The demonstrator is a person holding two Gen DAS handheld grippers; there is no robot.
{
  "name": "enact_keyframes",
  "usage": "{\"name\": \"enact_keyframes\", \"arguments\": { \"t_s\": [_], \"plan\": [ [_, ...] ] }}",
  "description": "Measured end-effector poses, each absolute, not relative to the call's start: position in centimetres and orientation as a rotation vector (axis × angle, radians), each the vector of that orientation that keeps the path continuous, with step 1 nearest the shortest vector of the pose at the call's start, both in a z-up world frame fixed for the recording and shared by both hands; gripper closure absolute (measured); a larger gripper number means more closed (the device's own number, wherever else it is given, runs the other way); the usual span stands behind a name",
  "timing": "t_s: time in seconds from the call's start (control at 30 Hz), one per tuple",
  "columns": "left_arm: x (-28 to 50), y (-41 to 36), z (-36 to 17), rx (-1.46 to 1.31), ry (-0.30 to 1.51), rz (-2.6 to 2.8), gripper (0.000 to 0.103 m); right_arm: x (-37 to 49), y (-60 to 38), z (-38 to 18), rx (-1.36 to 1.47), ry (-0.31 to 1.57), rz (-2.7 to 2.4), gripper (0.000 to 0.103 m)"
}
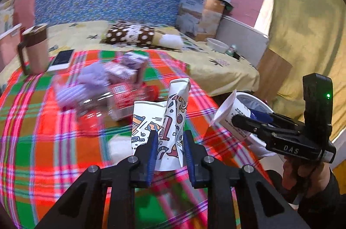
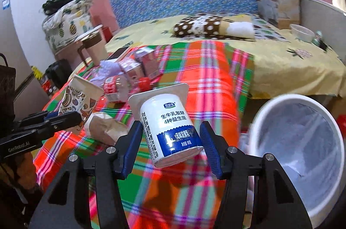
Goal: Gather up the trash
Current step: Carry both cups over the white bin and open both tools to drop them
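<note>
My left gripper (image 1: 169, 138) is shut on a crushed paper cup (image 1: 170, 118) with cartoon prints, held just above the plaid cloth (image 1: 43, 142). My right gripper (image 2: 170, 131) is shut on a white and blue yogurt cup (image 2: 168, 127), held above the cloth's edge beside a white trash bin (image 2: 302, 142). The bin also shows in the left wrist view (image 1: 259, 105), behind the right gripper (image 1: 242, 118). More trash lies on the cloth: a clear plastic bottle with a red label (image 1: 121, 99), small cartons (image 1: 127, 69), a crumpled paper wad (image 2: 106, 127).
A brown mug (image 1: 34, 47) and a white phone (image 1: 61, 59) sit at the cloth's far left. A dotted pillow (image 1: 132, 33), a paper bag (image 1: 201, 17) and a white bowl (image 1: 217, 45) lie on the yellow bedsheet. Yellow curtain hangs at right.
</note>
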State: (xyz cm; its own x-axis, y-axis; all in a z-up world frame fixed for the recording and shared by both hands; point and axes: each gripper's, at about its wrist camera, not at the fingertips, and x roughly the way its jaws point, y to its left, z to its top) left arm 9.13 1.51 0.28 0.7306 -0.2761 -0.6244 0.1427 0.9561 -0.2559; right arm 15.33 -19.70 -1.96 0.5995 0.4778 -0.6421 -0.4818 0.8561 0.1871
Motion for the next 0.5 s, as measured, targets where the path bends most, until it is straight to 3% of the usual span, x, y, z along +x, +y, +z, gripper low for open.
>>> {"name": "enact_keyframes", "arguments": {
  "t_s": [0.5],
  "plan": [
    [14.5, -11.5, -0.4, -0.102, 0.757, -0.479, 0.079, 14.3, -31.5, -3.4, 0.127, 0.751, 0.263, 0.046]
  ]
}}
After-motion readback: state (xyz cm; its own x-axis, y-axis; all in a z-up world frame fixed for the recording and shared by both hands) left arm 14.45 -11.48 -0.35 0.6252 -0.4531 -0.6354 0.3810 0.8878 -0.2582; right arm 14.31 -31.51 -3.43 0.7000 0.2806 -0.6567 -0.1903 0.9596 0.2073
